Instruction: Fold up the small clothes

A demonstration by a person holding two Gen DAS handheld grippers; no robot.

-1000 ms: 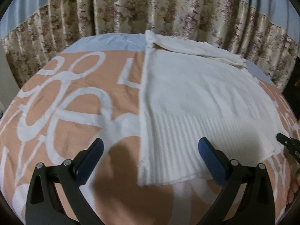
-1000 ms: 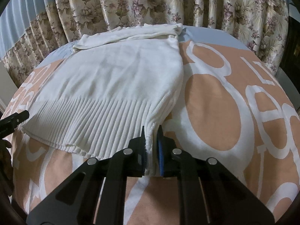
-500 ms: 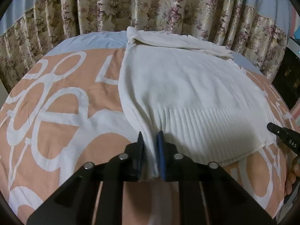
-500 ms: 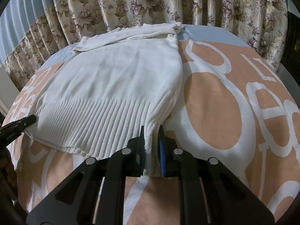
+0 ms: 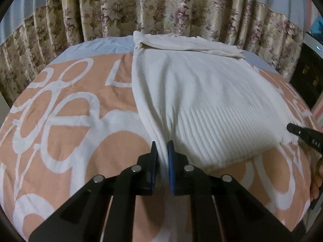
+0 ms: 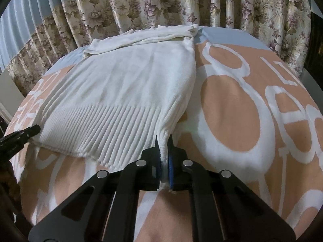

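Behind everything you have a floral curtain (image 5: 161,10) hanging in folds across the back, with a plain pale-blue band above it; its lower edge is hidden behind the bed. The fisheye rim cuts off the corners of both views, so the far sides of the room are hard to read: a dark piece of furniture (image 5: 308,76) at the right edge of your left view is too dim to name.

In front of you the peach-and-white bedspread (image 5: 66,121) covers the bed, with a pale-blue strip at its far end. Its near edge is blocked by your own tools.

The white knit sweater (image 5: 201,92) lies spread on the bedspread, ribbed hem toward you, with the sleeves folded across the far end near the curtain. What is under the sweater body cannot be seen.

Your left gripper (image 5: 161,157) has its blue pads pressed together on the near-left corner of the ribbed hem, and the cloth rises in a ridge into the pinch; motion blur softens the fabric there. Your right gripper (image 6: 164,157) is likewise clamped on the near-right hem corner, a strip of white cloth showing between the pads. Each tool shows only as a black tip at the edge of the other's view, and how deep the hem sits in either pinch is hidden.
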